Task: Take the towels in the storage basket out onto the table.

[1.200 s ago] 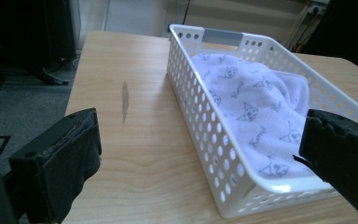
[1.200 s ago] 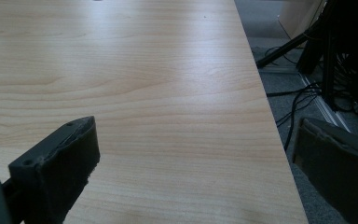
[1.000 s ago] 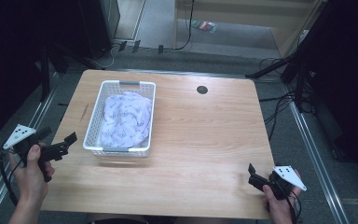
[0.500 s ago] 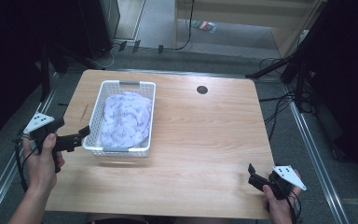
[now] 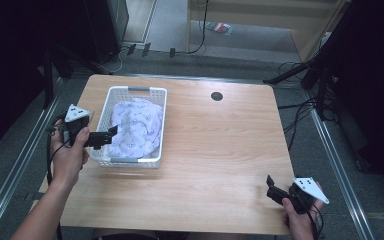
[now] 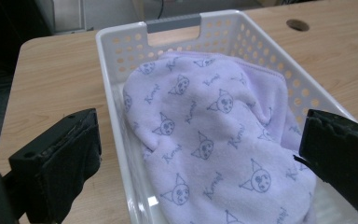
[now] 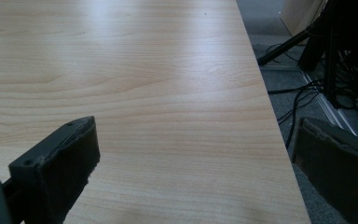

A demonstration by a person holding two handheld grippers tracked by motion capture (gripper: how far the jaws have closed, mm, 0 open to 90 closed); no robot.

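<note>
A white perforated basket stands on the left half of the wooden table. A lilac cloth printed with small cat faces lies bunched inside it. My left gripper hangs open over the basket's left rim, its tips at the cloth's edge. In the left gripper view the cloth spreads between the two wide-apart jaws, and the basket reaches back to its grey handle. My right gripper rests open near the table's front right corner, with nothing between its jaws over bare wood.
A round cable hole sits at the table's far middle. Cables and stand legs crowd the floor at the right. Metal rails run along both sides of the table. The table's right edge passes between the right gripper's jaws.
My left gripper has moved right and forward from beside the table's left edge to over the basket's left rim. The right gripper has stayed put.
</note>
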